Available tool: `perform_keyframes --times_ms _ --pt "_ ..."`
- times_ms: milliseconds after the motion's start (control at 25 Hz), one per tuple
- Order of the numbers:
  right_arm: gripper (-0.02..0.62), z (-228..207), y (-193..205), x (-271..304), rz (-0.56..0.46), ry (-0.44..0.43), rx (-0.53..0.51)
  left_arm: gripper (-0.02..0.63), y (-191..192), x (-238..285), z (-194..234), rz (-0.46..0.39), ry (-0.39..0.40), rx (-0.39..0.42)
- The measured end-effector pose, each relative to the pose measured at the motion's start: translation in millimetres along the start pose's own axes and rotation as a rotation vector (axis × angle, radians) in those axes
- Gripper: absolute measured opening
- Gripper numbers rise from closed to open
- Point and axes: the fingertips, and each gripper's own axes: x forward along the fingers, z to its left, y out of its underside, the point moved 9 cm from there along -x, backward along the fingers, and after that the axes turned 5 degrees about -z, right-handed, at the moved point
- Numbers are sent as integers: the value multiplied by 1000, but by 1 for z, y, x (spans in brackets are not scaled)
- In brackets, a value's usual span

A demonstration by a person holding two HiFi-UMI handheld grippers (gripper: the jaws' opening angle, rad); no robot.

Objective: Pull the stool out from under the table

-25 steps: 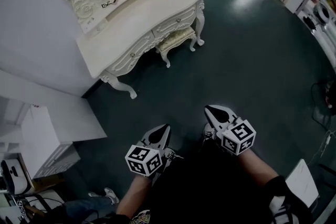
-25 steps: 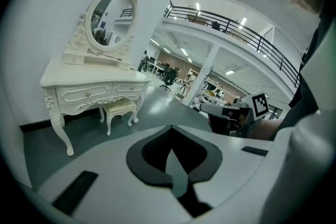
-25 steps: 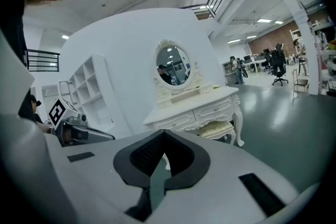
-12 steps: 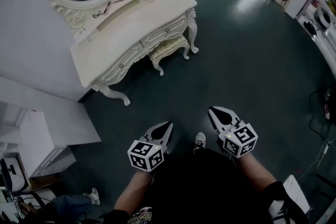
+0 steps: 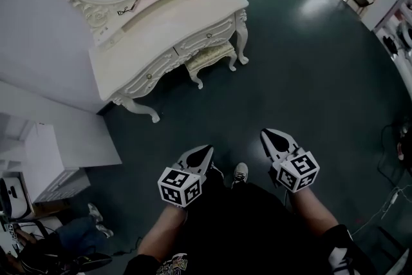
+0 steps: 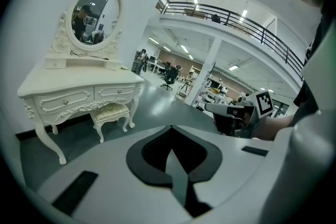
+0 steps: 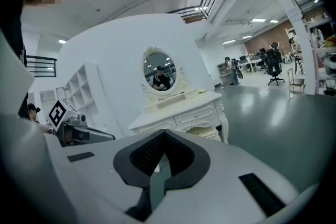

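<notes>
Finds left gripper [image 5: 206, 149] and right gripper [image 5: 266, 134] both closed, empty, held well apart from cushioned stool [image 5: 209, 56] tucked under white dressing-table tabletop [image 5: 168, 21].

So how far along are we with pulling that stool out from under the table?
Nothing is done yet: the stool sits tucked under the white dressing table. In hand: the left gripper and right gripper are both shut and empty, held well short of the table. Left to do: reach the stool, grip it and pull it clear.
</notes>
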Motion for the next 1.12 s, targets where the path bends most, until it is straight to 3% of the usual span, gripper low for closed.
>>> perform_keyframes --times_ms 360,680,1120 --pt "28 -12 -18 50 -13 26 -15 8 -15 21 47 4 0 -22" --pt "28 -20 -38 84 -24 70 -29 8 -39 37 92 9 -2 7" --pt "28 -21 -50 137 -2 116 -41 8 -66 57 144 2 40 6"
